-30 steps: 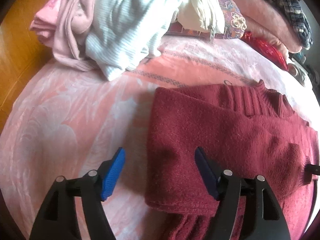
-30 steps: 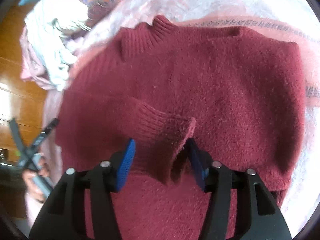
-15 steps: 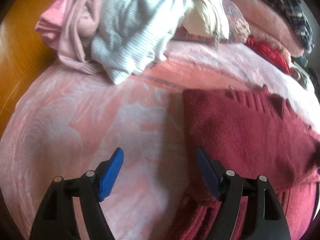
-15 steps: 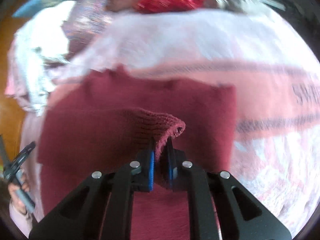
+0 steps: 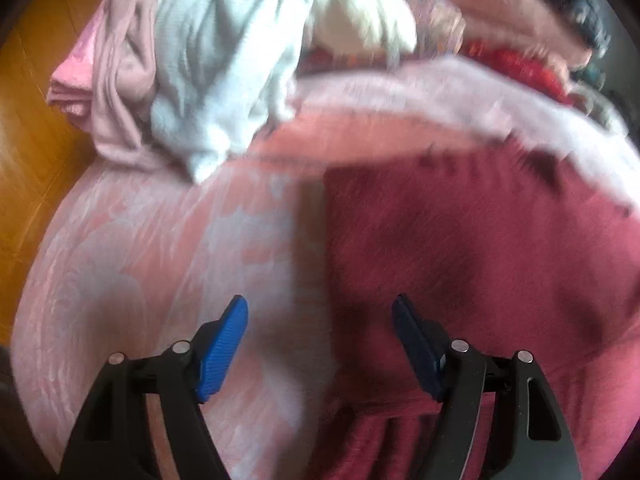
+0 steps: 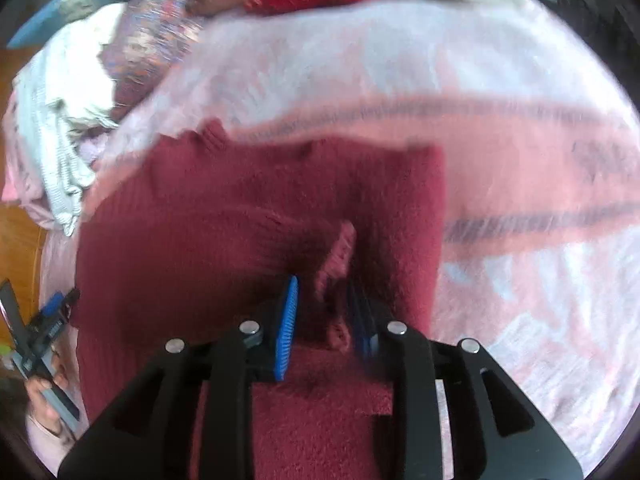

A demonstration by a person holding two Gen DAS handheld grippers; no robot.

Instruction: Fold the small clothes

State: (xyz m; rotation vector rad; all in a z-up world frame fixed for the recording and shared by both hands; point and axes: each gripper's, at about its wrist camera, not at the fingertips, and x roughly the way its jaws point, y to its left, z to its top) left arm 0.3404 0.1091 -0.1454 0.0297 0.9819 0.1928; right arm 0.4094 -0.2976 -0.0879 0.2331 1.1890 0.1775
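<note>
The dark red sweater (image 6: 224,216) lies spread on a pink blanket (image 6: 520,300) directly ahead of and beneath the right gripper (image 6: 326,320), its ribbed collar at the far edge and its body already narrowed, with one straight folded side running away to the right of the jaws. A ribbed sleeve cuff (image 6: 340,256) stands up between the blue pads; the jaws are opening around it, and the cuff looks to be slipping free rather than pinched, laid across the sweater's front. The left gripper (image 5: 320,332) hovers with its jaws spread wide and nothing between them, straddling the sweater's left edge: blanket under its left pad, red knit under its right. By the look of it the sleeves are being tucked inward, so the side folds seem nearly done, while the fold bringing hem to collar is still to come. Beyond the grippers, at the far left of the blanket, sits a heap of unfolded clothes (image 5: 224,60), pale blue-white and pink, so more garments probably wait. A wooden floor (image 5: 36,112) shows past the blanket's edge.
</note>
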